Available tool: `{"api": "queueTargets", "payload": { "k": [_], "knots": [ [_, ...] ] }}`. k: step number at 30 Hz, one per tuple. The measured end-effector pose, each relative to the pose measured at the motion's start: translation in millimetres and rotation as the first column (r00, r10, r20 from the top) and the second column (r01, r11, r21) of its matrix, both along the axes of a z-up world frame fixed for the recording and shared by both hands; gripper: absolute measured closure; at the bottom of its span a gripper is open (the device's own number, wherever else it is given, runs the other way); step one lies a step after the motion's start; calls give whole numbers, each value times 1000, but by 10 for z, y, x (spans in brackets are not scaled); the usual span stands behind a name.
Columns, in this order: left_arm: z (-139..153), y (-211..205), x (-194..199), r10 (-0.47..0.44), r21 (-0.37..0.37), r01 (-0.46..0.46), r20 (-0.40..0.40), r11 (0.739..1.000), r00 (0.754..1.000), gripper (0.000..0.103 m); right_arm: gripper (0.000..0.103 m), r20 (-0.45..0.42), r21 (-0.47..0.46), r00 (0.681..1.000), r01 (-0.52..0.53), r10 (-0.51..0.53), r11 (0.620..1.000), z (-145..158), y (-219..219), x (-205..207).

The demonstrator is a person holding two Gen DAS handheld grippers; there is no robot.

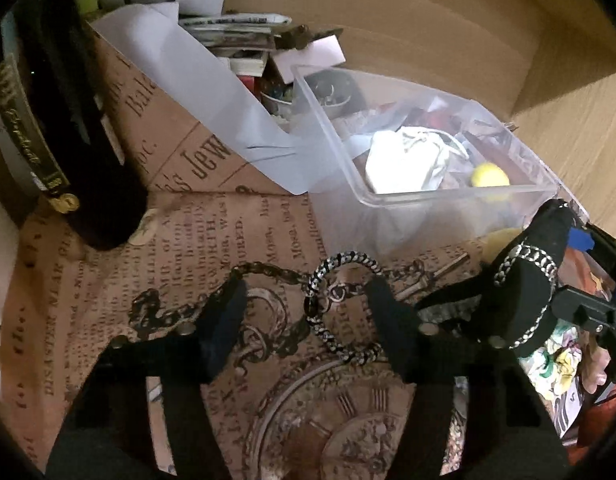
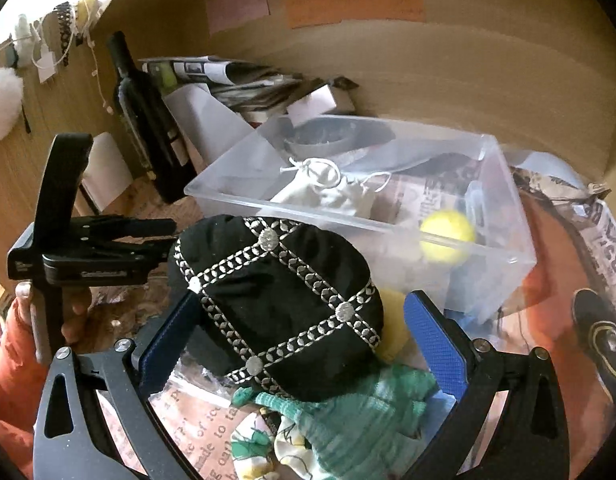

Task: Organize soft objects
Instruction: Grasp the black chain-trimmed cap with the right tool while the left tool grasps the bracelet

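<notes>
A black pouch with silver chain trim (image 2: 280,300) sits between the wide-spread fingers of my right gripper (image 2: 304,336), which is open around it; whether the pads touch it I cannot tell. It also shows in the left wrist view (image 1: 524,280). A clear plastic bin (image 2: 504,264) beyond holds a white drawstring bag (image 2: 328,192) and a yellow ball (image 2: 448,240). My left gripper (image 1: 308,320) is open over a black-and-white braided cord loop (image 1: 340,308) lying on newsprint-patterned paper (image 1: 188,248).
A green knit cloth (image 2: 360,412) and floral fabric (image 2: 260,448) lie under the right gripper. A dark bottle (image 2: 144,120) stands at the left. Stacked papers (image 2: 236,76) sit behind the bin. Wooden walls (image 2: 428,72) close in the back and sides.
</notes>
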State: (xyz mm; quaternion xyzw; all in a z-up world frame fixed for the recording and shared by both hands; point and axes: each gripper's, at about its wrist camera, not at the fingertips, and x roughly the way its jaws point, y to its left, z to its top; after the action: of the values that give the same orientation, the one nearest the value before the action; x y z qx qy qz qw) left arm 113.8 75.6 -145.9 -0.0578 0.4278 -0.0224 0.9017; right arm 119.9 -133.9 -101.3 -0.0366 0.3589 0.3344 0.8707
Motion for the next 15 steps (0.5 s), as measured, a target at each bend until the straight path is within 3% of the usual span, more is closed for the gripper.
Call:
{"api": "queueTargets", "payload": {
  "k": [1,3,6,9,12,15],
  "knots": [
    [-9,-11,12,-4,1,4,-3,1000,1000,59,12,-4,-4,1000,-4,4,1000,-15,2,9],
    [-17,-32,39,-12,7,12,2,1000,1000,65,29,-14,-13,1000,-12,12,1000,-35,15,23],
    [-21,-81,64,-28,26,28,11,999,1000,69,43,5,-26,1000,1,0,1000,-39,-3,2],
    [-35,-133,75,-45,37,44,13,998,999,83,59,10,-5,1000,-10,10,1000,-36,-20,24],
    [-31,-186,42,-52,60,50,27,997,998,91,72,11,13,1000,-11,11,1000,-25,-66,14],
    [-2,-201,-37,-49,66,46,45,997,998,95,77,30,31,1000,-8,8,999,26,-126,-41]
  ]
}}
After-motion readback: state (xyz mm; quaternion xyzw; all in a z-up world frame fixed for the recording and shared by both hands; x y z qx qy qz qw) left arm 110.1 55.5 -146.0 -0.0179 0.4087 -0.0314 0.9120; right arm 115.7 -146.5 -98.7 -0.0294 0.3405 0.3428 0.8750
